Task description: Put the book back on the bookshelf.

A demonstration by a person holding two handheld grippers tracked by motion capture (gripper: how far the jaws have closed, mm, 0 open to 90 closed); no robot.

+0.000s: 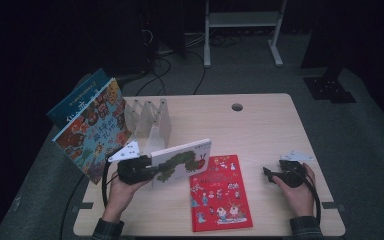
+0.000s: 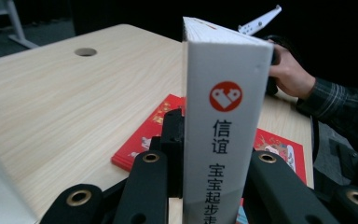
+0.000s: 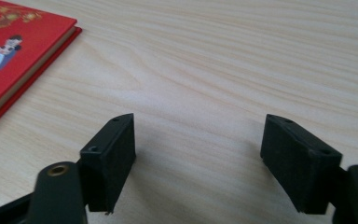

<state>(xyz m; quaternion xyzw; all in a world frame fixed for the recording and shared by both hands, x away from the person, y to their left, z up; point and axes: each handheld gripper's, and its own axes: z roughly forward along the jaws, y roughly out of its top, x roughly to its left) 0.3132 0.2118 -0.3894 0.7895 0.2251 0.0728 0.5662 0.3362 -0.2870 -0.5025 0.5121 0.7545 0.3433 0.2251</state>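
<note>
Dark room, light wood table (image 1: pixel 260 125). My left gripper (image 1: pixel 147 167) squeezes white caterpillar book (image 1: pixel 182 160) by spine, up off table. Rack (image 1: pixel 150 120) just past it: I keep book upright, slide into slot slowly. My right gripper (image 3: pixel 198 158) wide open, holding nothing, red book (image 1: pixel 220 192) beside it.

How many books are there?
4: a caterpillar book held upright in the left gripper, a red book flat on the table, and a colourful book and a blue book leaning at the rack.
</note>
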